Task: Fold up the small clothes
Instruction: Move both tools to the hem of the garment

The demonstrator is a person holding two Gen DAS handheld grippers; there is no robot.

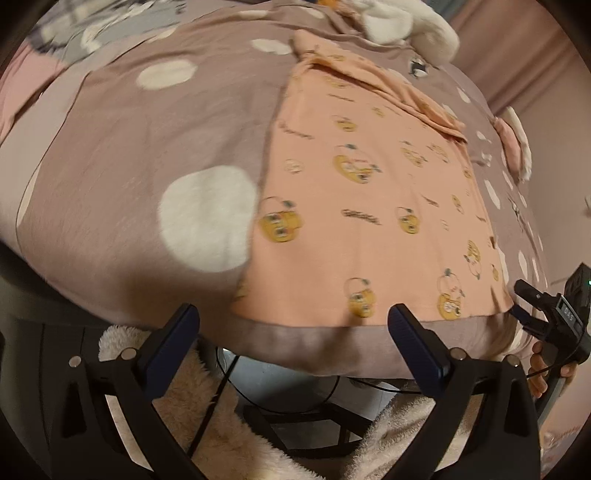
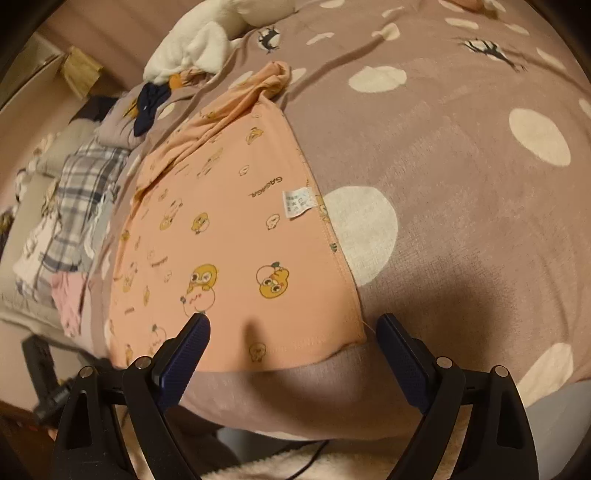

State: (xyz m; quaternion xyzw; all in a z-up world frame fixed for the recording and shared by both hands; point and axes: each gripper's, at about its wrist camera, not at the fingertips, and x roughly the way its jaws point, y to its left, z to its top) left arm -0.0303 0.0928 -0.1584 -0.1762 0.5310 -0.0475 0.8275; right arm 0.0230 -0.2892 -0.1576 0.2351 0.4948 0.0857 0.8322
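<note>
A small peach garment [image 1: 369,206] printed with yellow cartoon ducks lies flat on a mauve bedspread [image 1: 129,147] with white dots. Its far part is bunched and folded over. My left gripper [image 1: 293,319] hangs open just above the garment's near hem, with nothing between its fingers. In the right wrist view the same garment [image 2: 221,240] shows a white care label [image 2: 299,203] at its right edge. My right gripper [image 2: 293,328] stands open over the near right corner of the hem, holding nothing. The right gripper's black body [image 1: 554,314] shows at the right edge of the left wrist view.
A white plush toy [image 1: 406,26] lies at the far end of the bed. A heap of plaid and pink clothes [image 2: 74,221] sits left of the garment. A fluffy cream robe [image 1: 207,406] and black cables show below the bed's near edge.
</note>
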